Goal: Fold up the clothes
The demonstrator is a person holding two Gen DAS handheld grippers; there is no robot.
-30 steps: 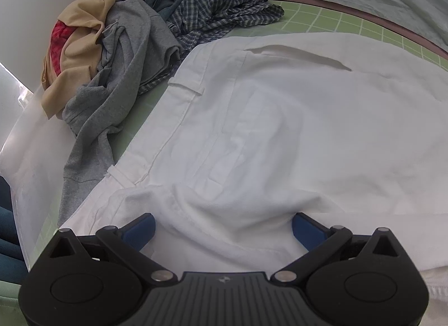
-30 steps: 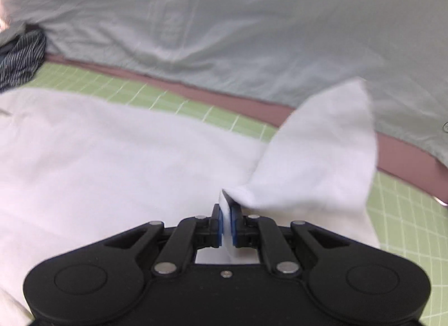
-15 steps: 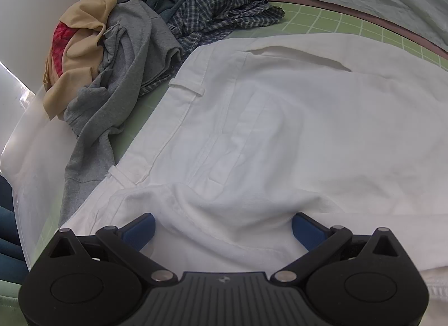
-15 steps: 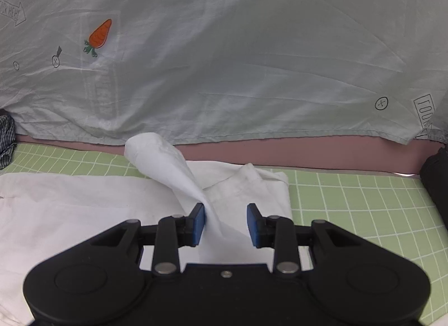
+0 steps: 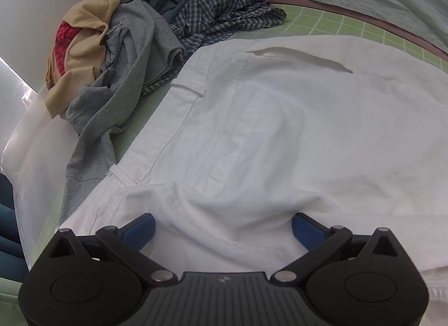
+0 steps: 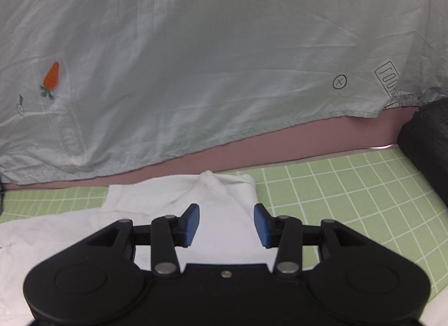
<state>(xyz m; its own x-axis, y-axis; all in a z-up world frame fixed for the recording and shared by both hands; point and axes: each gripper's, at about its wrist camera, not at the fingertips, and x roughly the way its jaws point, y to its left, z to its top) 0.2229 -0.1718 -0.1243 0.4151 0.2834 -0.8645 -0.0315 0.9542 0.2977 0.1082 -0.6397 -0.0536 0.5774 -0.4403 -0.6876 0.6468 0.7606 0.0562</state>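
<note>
We see white trousers (image 5: 294,129) on a green mat (image 6: 350,185) with a white grid; far left, a pile: grey top (image 5: 126,79), blue-white checked shirt (image 5: 221,9), tan cloth (image 5: 86,34), red check (image 5: 63,38). Pale sheet (image 6: 196,59) with an orange carrot (image 6: 51,78).

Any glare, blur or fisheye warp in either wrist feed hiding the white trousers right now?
Left wrist: sharp, evenly lit; white trousers partly washed out, seams still readable; dark vignette in the corners. Right wrist: softer focus, no glare; green grid mat lines bow outward toward the edge.
</note>
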